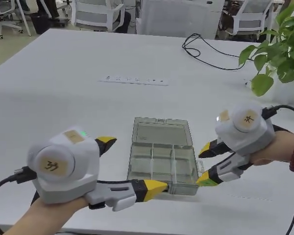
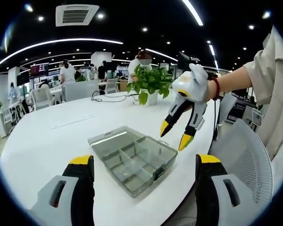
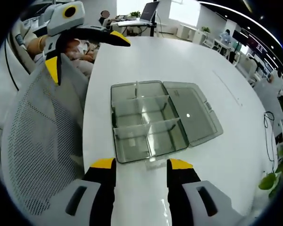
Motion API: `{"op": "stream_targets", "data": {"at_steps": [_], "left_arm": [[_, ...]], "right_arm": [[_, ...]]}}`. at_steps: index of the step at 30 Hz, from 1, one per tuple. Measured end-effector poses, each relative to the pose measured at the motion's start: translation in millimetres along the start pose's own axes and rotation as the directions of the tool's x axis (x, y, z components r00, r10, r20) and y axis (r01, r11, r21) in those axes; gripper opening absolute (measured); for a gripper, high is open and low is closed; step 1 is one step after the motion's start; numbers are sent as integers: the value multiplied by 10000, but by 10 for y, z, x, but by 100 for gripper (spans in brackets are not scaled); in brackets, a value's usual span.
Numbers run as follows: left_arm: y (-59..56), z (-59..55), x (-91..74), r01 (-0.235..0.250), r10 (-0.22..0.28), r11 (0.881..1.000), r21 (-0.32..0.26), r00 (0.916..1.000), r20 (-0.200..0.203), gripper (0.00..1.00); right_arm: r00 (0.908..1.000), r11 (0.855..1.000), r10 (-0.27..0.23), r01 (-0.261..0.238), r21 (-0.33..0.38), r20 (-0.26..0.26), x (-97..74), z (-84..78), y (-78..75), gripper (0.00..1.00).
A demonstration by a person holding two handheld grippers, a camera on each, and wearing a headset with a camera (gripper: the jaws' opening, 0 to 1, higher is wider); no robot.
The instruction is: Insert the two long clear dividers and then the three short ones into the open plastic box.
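The clear plastic box [image 1: 161,166] lies open on the white table, its lid [image 1: 161,131] flat behind it. Clear dividers stand inside and split it into several compartments [image 3: 146,125]. My left gripper [image 1: 132,165] is open at the box's front left corner, holding nothing. At the front right corner my right gripper [image 1: 201,168] is open and empty too. In the left gripper view the box [image 2: 132,160] lies beyond my left gripper [image 2: 144,162], with my right gripper [image 2: 174,136] past it. My right gripper [image 3: 141,165] points at the box's latch side, with my left gripper [image 3: 87,54] at upper left.
A white power strip [image 1: 133,80] lies further back on the table. A potted plant [image 1: 277,49] and a black cable [image 1: 206,49] are at the back right. The table's near edge runs just below the grippers, with a mesh chair [image 3: 42,141] beside it.
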State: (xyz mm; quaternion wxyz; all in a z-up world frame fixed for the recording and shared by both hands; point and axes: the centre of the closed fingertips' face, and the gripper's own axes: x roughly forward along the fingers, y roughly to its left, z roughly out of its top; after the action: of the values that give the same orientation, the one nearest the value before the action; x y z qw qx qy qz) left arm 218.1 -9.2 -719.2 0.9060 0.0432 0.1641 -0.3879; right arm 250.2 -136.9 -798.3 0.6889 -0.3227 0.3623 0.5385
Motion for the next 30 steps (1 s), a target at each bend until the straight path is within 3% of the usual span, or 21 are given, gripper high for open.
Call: {"op": "stream_targets", "data": {"at_steps": [12,22,30], "left_arm": [[-3,-10,9,-85,87,9999,145,9998,-155,90],[4,-20,21,-164,168,9997,180,9996,-243,89],[26,-5,10,-318,321,9994,124,9993,-216,89]], "right_arm": [[9964,9993,-53,86,375,-847,-78,-560,-115,45],[9911,9994,35,13,360,-1327,-125,-823,-144,46],[9789,9994,298,-331,-129,-2021,-119,-1019,-143,45]]}}
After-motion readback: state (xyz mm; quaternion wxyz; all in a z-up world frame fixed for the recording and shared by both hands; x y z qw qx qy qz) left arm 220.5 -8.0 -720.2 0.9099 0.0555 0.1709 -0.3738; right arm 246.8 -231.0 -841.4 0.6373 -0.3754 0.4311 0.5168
